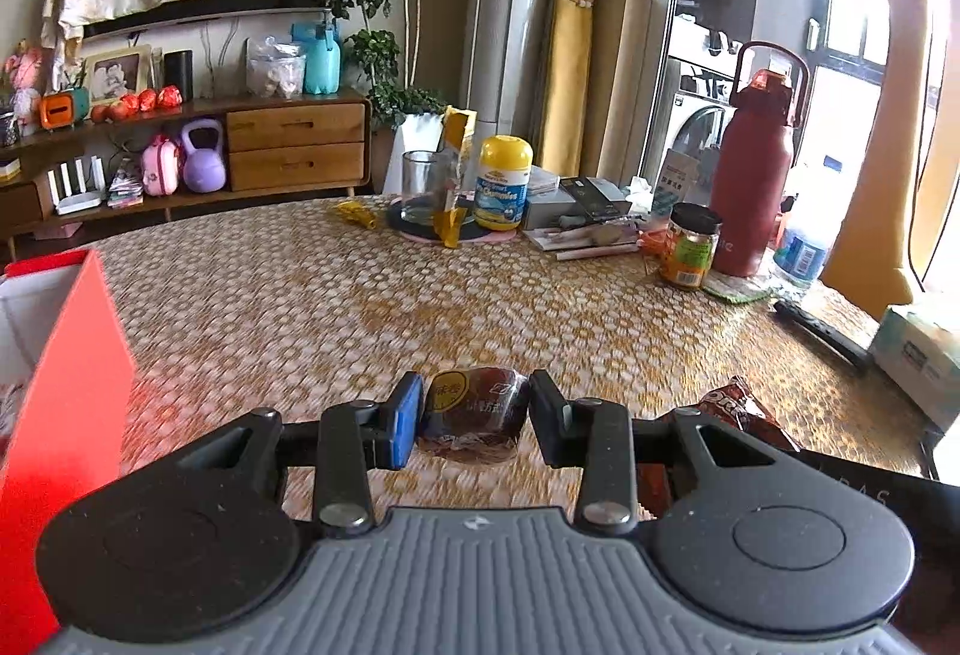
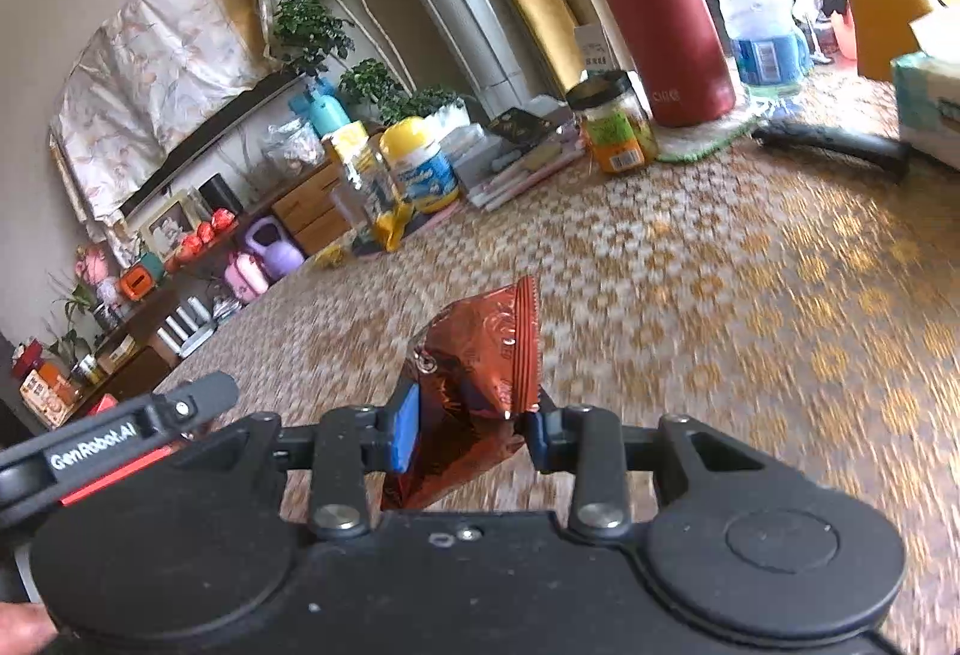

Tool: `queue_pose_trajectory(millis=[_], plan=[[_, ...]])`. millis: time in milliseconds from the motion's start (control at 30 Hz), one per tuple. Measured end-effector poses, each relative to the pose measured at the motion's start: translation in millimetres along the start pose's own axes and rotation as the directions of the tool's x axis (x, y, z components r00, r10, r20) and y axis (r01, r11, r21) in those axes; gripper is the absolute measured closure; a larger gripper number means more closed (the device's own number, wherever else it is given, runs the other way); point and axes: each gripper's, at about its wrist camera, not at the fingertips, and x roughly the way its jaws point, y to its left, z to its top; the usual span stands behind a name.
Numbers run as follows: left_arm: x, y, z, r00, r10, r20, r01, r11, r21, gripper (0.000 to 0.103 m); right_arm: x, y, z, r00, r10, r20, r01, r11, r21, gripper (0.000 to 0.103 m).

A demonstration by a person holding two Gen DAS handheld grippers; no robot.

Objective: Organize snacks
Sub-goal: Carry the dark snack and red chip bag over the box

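Observation:
My left gripper [image 1: 471, 418] is shut on a small dark brown wrapped snack [image 1: 474, 409] with a yellow label, held just above the patterned table [image 1: 420, 307]. My right gripper [image 2: 471, 430] is shut on a shiny red-brown snack packet [image 2: 480, 361], lifted off the table with its crimped end pointing up. That packet and part of the right gripper show at the lower right of the left wrist view [image 1: 741, 412]. A red open box [image 1: 66, 391] stands at the left edge of the left wrist view.
At the table's far side stand a glass [image 1: 423, 187], a yellow-capped gummies bottle [image 1: 503, 184], books [image 1: 576, 223], a small jar [image 1: 690, 247] and a tall red flask [image 1: 756, 175]. A black remote [image 1: 822, 331] and a tissue box [image 1: 918, 349] lie right.

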Motion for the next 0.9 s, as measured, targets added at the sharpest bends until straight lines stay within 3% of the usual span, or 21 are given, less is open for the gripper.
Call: queue_pose_trajectory(millis=[367,900], plan=[[-59,25,-27,1.000,0.016,0.023,-0.015,0.999,-0.043,0.066,-44,29,-32,1.000,0.001,-0.005,-0.001,0.995,-0.095,0.069],[-118,48,-37,0.996,0.039,0.081,-0.032,0.995,-0.093,0.066,-82,72,-45,0.998,0.049,0.031,-0.042,0.980,-0.194,0.069]])
